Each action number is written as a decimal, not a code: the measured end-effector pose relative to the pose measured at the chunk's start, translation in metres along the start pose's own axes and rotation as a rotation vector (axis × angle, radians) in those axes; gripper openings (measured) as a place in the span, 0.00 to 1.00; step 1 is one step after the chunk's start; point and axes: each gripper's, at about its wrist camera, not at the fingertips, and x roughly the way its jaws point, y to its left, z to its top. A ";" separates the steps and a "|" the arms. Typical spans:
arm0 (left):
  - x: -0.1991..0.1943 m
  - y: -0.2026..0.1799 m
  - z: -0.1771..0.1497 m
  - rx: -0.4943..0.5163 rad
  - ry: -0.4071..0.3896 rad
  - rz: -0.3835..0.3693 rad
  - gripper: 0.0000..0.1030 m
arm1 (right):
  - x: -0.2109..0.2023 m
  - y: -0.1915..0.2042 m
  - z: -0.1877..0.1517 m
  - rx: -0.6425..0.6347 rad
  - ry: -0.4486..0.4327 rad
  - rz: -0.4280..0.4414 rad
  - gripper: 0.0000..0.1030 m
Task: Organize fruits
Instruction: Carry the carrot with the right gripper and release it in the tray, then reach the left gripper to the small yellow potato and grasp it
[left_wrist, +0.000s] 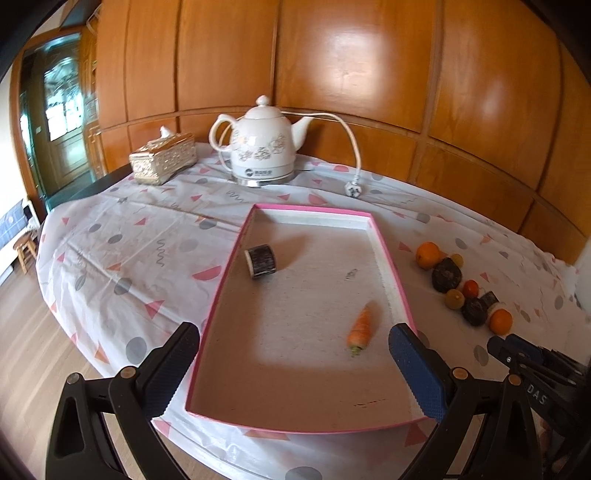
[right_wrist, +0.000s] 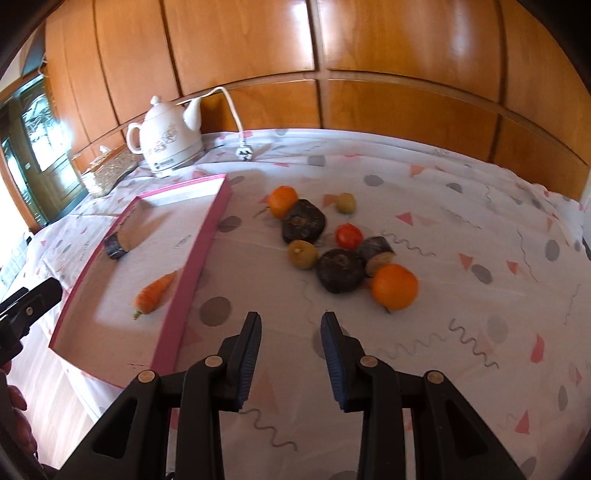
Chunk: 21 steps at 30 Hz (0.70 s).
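Note:
A pink-rimmed shallow tray (left_wrist: 218, 291) lies on the table; it also shows in the right wrist view (right_wrist: 207, 236). In it lie a small carrot (left_wrist: 361, 328) (right_wrist: 154, 293) and a dark cut piece (left_wrist: 261, 260) (right_wrist: 117, 246). Right of the tray sits a fruit cluster: two oranges (right_wrist: 394, 286) (right_wrist: 282, 200), two dark round fruits (right_wrist: 340, 270) (right_wrist: 303, 220), a red one (right_wrist: 349, 235), two yellow-green ones (right_wrist: 302, 253). My left gripper (left_wrist: 293, 365) is open over the tray's near end. My right gripper (right_wrist: 291, 358) is open and empty, short of the fruits.
A white ceramic kettle (left_wrist: 262, 144) with its cord and plug (left_wrist: 352, 189) stands at the table's back. A gold tissue box (left_wrist: 162, 158) sits to its left. Wood panelling backs the table. The patterned cloth (right_wrist: 461, 229) covers the table.

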 end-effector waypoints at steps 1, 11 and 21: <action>0.000 -0.002 0.000 0.008 0.000 -0.005 1.00 | 0.000 -0.002 -0.001 0.007 0.002 -0.006 0.33; 0.002 -0.031 0.003 0.111 0.008 -0.086 1.00 | -0.005 -0.023 -0.006 0.058 -0.009 -0.079 0.36; 0.010 -0.065 0.008 0.186 0.039 -0.167 1.00 | -0.009 -0.050 -0.012 0.113 -0.012 -0.136 0.36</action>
